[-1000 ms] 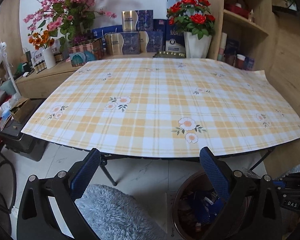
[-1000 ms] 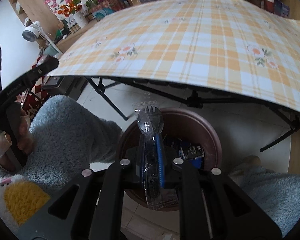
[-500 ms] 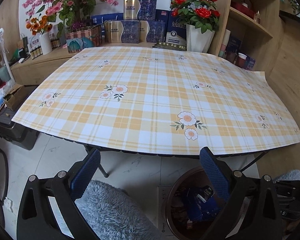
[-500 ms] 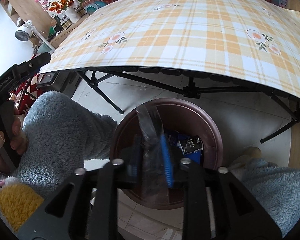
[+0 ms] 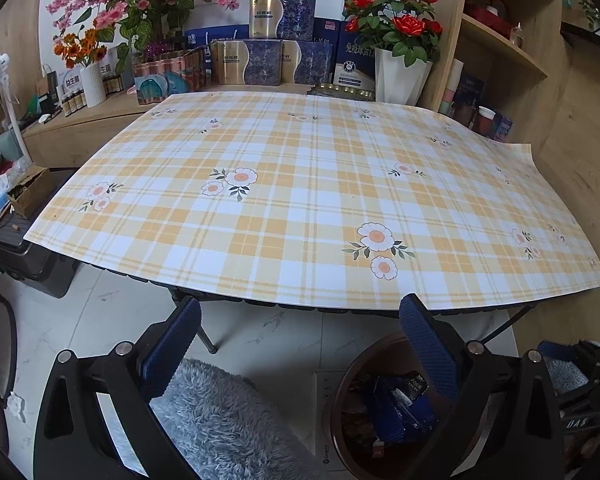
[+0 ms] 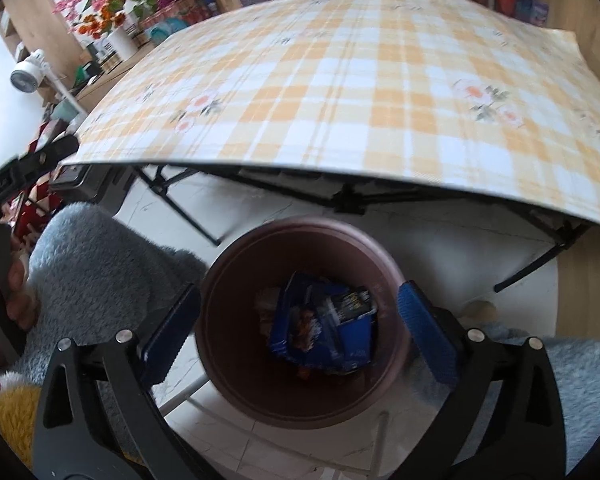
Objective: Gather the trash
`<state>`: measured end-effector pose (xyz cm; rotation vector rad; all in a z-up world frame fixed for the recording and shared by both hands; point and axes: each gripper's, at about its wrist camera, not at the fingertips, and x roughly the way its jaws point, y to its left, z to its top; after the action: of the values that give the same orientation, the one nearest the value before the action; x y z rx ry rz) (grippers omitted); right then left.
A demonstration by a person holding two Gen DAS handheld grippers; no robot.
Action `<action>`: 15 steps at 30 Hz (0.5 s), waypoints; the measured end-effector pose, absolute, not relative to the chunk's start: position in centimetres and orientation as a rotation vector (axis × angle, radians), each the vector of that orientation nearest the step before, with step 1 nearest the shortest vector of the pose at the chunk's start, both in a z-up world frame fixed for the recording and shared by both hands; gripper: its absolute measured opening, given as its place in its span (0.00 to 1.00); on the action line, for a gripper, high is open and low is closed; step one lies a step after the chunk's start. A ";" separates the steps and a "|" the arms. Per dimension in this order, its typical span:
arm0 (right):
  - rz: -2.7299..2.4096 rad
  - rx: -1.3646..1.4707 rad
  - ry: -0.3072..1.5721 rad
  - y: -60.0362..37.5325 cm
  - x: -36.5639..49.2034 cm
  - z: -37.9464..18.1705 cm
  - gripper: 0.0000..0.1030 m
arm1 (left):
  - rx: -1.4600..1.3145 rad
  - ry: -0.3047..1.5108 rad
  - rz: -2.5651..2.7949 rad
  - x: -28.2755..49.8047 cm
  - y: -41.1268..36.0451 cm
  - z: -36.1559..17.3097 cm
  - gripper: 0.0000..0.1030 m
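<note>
From the left wrist, a plaid, flower-printed tablecloth (image 5: 300,200) covers a folding table before shelves of boxes and flower pots. The left gripper (image 5: 300,340) gapes empty above the floor; the brown trash bin (image 5: 340,392) sits below its right finger.

From the right wrist, the right gripper (image 6: 300,316) is opening, nothing between its fingers, directly over the bin (image 6: 236,280). Crumpled blue wrappers (image 6: 324,328) lie inside.

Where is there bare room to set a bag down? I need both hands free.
The whole checked tablecloth is bare, from its near edge to the boxes and white vase behind. It is crowded along that back ledge, on the right shelves, and inside the brown bin.
</note>
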<state>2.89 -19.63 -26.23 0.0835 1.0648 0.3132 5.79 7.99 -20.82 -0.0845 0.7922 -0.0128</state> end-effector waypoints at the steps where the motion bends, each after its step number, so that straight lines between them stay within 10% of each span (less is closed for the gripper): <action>1: 0.300 0.079 1.054 -19.7 3.0 -25.8 0.94 | -0.077 0.792 -0.013 5.8 7.9 -20.7 0.94; 15: 0.132 0.076 0.781 -24.8 5.3 -11.5 0.94 | -0.032 0.544 -0.042 6.1 5.9 -8.5 0.94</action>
<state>5.32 -24.84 -11.54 0.0764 0.7812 0.1323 6.11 5.94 -8.52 -0.0319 0.5440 -0.0424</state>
